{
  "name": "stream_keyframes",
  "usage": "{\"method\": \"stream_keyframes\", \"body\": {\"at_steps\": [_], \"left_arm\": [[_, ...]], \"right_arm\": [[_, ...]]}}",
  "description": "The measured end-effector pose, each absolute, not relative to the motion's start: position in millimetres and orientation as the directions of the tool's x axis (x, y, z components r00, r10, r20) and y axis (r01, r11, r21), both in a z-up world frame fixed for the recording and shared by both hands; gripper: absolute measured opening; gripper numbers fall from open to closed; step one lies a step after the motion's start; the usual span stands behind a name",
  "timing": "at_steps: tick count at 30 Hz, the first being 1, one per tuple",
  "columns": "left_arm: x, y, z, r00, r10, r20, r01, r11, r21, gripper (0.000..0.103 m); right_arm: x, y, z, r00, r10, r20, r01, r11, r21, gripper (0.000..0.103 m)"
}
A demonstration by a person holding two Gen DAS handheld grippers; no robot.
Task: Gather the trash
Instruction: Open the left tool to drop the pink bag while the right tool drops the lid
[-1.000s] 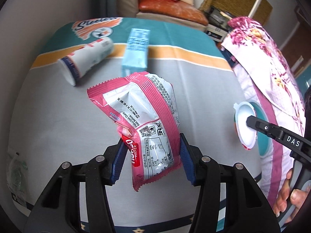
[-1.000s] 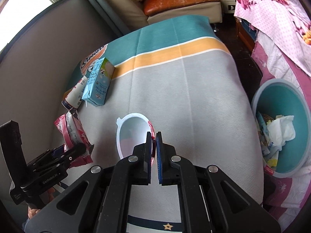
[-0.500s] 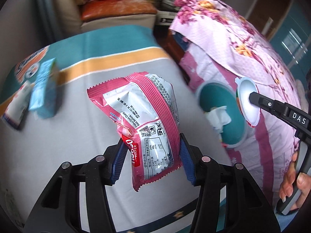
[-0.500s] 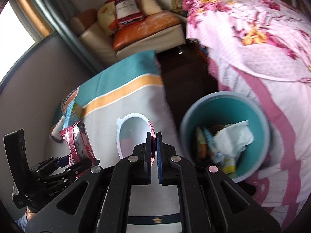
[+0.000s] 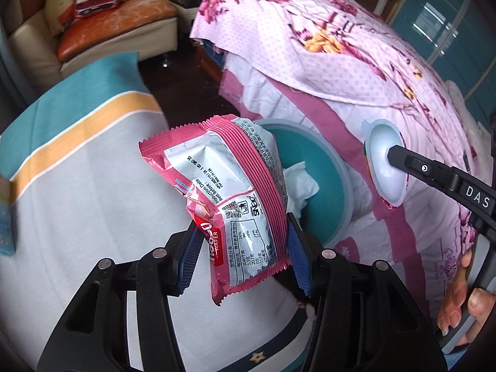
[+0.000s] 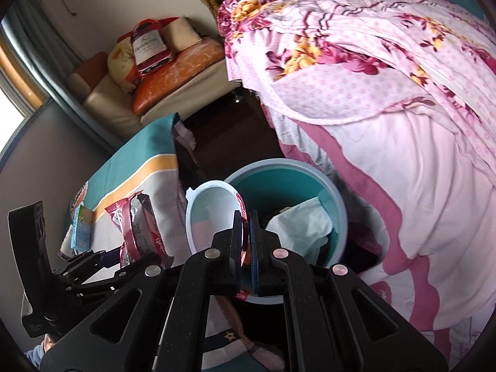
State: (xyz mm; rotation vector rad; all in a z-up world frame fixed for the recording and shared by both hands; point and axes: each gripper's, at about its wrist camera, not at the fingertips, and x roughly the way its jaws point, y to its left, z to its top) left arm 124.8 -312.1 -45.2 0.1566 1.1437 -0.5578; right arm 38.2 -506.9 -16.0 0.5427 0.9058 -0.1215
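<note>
My left gripper (image 5: 241,252) is shut on a pink and silver wafer wrapper (image 5: 226,192), held up over the striped table edge beside the teal bin (image 5: 328,167). The same wrapper (image 6: 139,229) shows at the left of the right wrist view, in the left gripper (image 6: 124,255). My right gripper (image 6: 246,235) is shut on the rim of a white plastic cup (image 6: 206,214), which hangs over the teal bin (image 6: 310,183). In the left wrist view that cup (image 5: 386,167) sits at the tip of the right gripper (image 5: 391,157). Crumpled white paper (image 6: 302,226) lies in the bin.
A bed with a pink floral cover (image 6: 387,93) rises right behind the bin. A blue carton (image 6: 81,224) lies on the striped tablecloth (image 5: 77,186) at the left. A sofa with cushions (image 5: 102,28) stands at the back across dark floor (image 6: 235,130).
Both grippers swept right off the table toward the bin, carrying wrapper and cup. The bin now sits just under the cup; the carton and paper cup slid out to the left.
</note>
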Motion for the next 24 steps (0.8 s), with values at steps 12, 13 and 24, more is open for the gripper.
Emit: {"method": "stream_keyframes", "body": {"at_steps": [12,13,24], "left_arm": [[137.5,-340.4,-68.8,0.237,-0.352,-0.905,0.508,0.839,-0.193,0.061],[138.2,-340.8,-69.2,0.237,-0.35,-0.906,0.508,0.84,-0.192,0.064],[148.5,-312.9,-77.2,0.244,-0.314,-0.917,0.442,0.878,-0.183,0.08]], "right_arm": [[41.4,-527.7,-30.4,0.597,0.106,-0.795,0.362,0.849,0.385,0.005],[42.3,-528.2,-31.0,0.595,0.105,-0.797,0.363,0.85,0.383,0.005],[55.7,-512.5,-37.2,0.57,0.119,-0.813,0.35,0.86,0.371,0.005]]}}
